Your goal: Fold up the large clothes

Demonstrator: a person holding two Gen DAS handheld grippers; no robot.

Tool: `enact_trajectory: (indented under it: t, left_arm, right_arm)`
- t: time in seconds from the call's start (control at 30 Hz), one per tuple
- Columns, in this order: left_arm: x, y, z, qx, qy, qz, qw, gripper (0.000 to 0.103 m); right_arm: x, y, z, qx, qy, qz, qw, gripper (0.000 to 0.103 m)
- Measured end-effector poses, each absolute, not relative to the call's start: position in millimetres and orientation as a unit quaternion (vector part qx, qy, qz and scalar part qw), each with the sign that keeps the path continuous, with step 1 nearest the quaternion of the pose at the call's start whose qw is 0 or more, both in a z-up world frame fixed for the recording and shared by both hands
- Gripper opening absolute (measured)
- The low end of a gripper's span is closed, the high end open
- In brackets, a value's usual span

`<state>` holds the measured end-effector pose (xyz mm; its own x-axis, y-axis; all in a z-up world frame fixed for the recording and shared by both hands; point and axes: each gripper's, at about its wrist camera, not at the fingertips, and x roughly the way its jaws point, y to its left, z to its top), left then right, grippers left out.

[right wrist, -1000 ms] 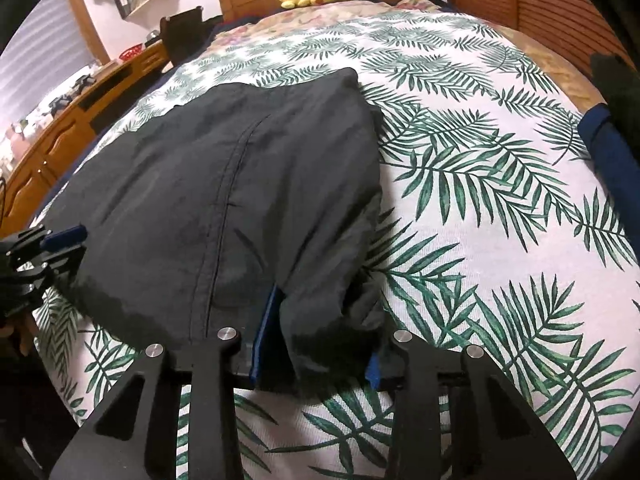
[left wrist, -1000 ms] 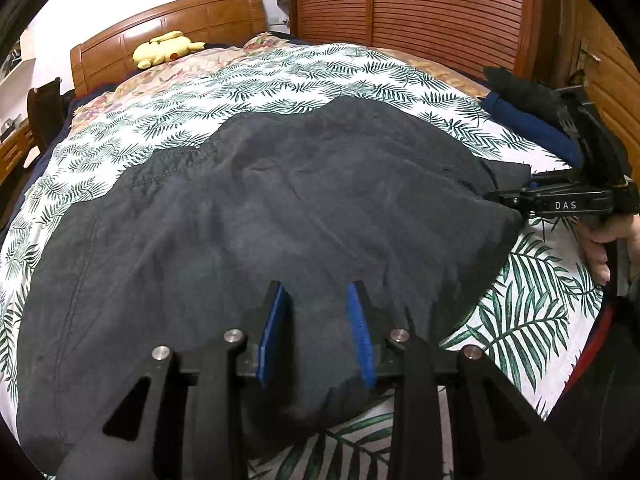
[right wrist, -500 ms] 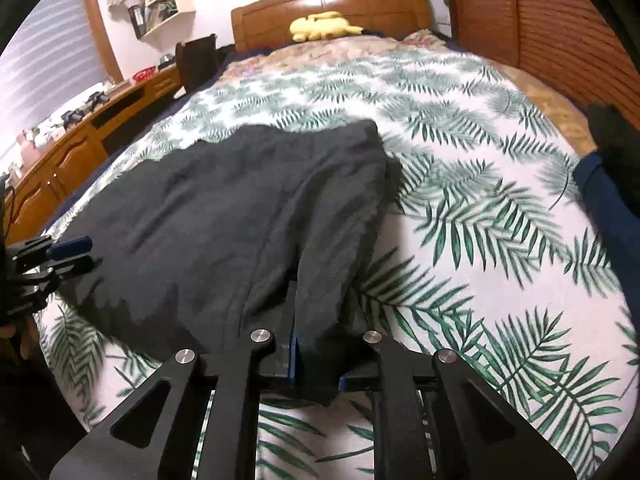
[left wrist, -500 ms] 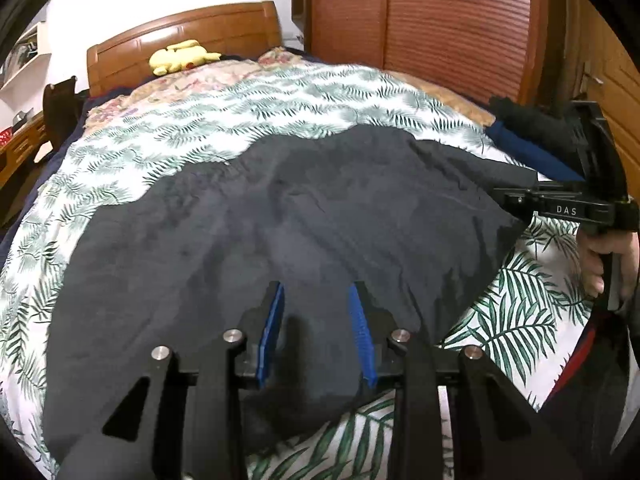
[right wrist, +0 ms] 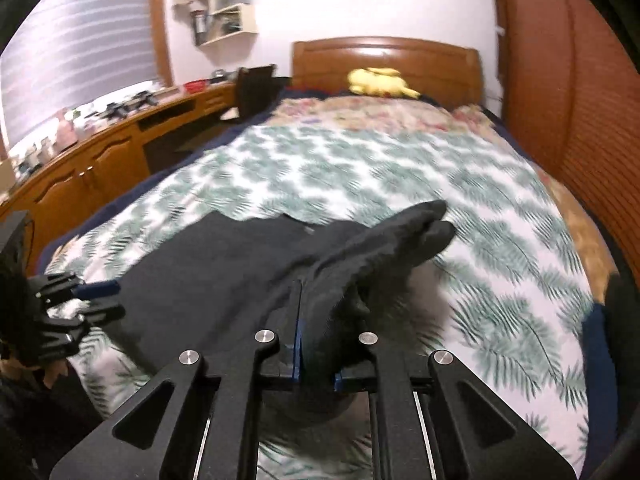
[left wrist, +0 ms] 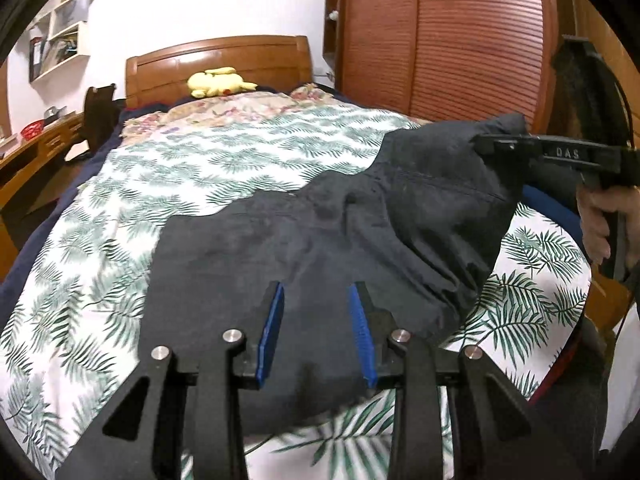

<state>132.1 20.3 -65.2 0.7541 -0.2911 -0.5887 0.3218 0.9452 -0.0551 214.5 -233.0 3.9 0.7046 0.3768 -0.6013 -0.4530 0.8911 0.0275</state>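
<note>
A large dark grey garment (left wrist: 304,248) lies spread on the palm-leaf bedspread (left wrist: 192,168). My left gripper (left wrist: 316,292) is open, its blue pads over the garment's near edge, with cloth lying between them. My right gripper (right wrist: 320,300) is shut on the garment's right corner (right wrist: 360,264) and holds it lifted off the bed. It shows at the right of the left wrist view (left wrist: 492,146), with cloth draped below it. The left gripper shows open at the left of the right wrist view (right wrist: 98,300).
A wooden headboard (left wrist: 216,64) with a yellow plush toy (left wrist: 218,82) stands at the far end. A wooden wardrobe (left wrist: 440,36) runs along the right. A wooden desk (right wrist: 100,152) runs along the left. Folded dark clothes (left wrist: 552,208) lie at the bed's right edge.
My right gripper closed on the garment's right corner and lifted it up off the bed. The garment bunched toward the near side. The left gripper stayed open over the near edge.
</note>
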Motion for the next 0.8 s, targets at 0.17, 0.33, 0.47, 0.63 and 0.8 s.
enact_trajectory:
  t: [0.17, 0.33, 0.47, 0.63, 0.8]
  left_arm:
    - [117.2, 58.0, -64.5, 0.008, 0.302, -0.139, 0.943, 0.033]
    - [104.8, 93.1, -68.0, -0.011, 0.298, -0.115, 0.948, 0.033]
    - [99.9, 108.3, -69.3, -0.022, 0.296, -0.105, 0.949, 0.033]
    - [97.6, 117.2, -66.7, -0.030, 0.291, -0.101, 0.951, 0.033]
    - [96.6, 117.4, -64.6, -0.032, 0.286, -0.102, 0.952, 0.033]
  right_arm:
    - [217.3, -160.3, 12.4, -0.097, 0.303, 0.269, 0.909, 0.007]
    - [212.5, -81.1, 8.5, -0.115, 0.298, 0.325, 0.890, 0.007]
    - [205.9, -34.6, 1.0, -0.117, 0.296, 0.366, 0.875, 0.009]
    - [198.5, -16.7, -11.7, -0.115, 0.310, 0.395, 0.857, 0.044]
    - [192.6, -38.1, -3.7, -0.104, 0.301, 0.380, 0.868, 0.057]
